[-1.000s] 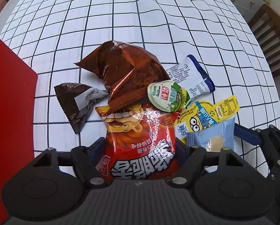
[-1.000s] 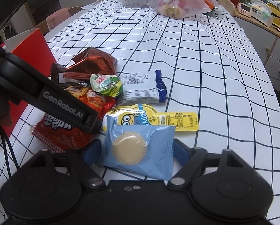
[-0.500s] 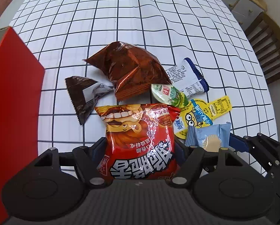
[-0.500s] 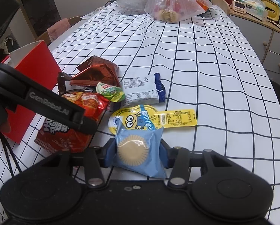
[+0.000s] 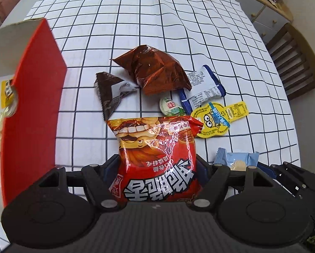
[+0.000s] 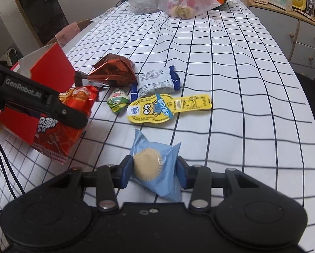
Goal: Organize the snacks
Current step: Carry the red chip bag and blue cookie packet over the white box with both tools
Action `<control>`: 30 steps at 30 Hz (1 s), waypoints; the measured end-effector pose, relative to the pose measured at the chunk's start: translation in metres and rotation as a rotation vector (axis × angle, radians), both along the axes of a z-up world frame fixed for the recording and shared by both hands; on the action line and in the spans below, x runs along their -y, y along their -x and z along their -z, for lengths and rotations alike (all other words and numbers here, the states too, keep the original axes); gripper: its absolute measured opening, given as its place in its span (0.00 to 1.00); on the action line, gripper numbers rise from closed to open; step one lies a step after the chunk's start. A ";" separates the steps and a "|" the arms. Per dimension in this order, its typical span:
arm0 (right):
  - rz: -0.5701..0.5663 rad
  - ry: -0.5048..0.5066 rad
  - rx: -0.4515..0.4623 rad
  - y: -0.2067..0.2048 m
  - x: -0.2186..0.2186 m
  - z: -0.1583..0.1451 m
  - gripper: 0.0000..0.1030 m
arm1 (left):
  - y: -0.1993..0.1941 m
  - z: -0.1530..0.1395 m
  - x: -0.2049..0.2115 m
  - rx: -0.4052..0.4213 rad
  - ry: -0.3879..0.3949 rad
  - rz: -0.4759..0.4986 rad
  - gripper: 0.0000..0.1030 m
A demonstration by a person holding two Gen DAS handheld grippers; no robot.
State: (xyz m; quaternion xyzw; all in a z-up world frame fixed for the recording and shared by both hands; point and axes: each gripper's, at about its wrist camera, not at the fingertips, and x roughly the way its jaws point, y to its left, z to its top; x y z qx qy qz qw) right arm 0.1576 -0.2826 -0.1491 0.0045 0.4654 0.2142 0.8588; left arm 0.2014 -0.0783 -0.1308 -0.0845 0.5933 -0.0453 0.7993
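1. At the left edge of the grid-patterned tablecloth (image 5: 178, 21) stands the red box (image 5: 31, 109), open at the top; a yellow packet (image 5: 6, 90) and pale wrappers lie inside it.
2. Compared with a second ago, both held snacks are lifted clear of the pile, and more of the box's white interior shows in the left wrist view.
3. Left gripper (image 5: 157, 168) clamps the red snack bag (image 5: 155, 158) between wide-set jaws, just beside the box.
4. Right gripper (image 6: 153, 168) has just been closing its jaws on the light blue cookie packet (image 6: 155, 168), now pinched between the pads above the cloth.
5. Farther out lie the brown foil bag (image 5: 155, 71), dark triangular packet (image 5: 111, 90), green jelly cup (image 5: 170, 106), white-and-blue wrapper (image 5: 203, 84) and yellow cartoon pouch (image 5: 216, 118).
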 end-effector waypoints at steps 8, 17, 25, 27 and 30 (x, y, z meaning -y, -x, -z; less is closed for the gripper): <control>-0.041 -0.026 -0.021 0.017 0.010 -0.008 0.38 | 0.026 -0.024 -0.004 0.038 0.033 0.016 0.71; -0.191 0.063 0.025 0.017 0.006 -0.010 0.76 | 0.052 -0.049 -0.016 0.083 0.067 0.007 0.71; -0.427 0.165 0.067 0.005 -0.037 0.007 0.73 | 0.074 -0.069 -0.019 0.133 0.078 -0.002 0.71; -0.455 0.189 0.065 0.001 -0.043 0.012 0.71 | 0.079 -0.072 -0.020 0.140 0.078 -0.003 0.71; -0.473 0.205 0.069 -0.003 -0.046 0.018 0.69 | 0.083 -0.073 -0.024 0.139 0.080 -0.014 0.71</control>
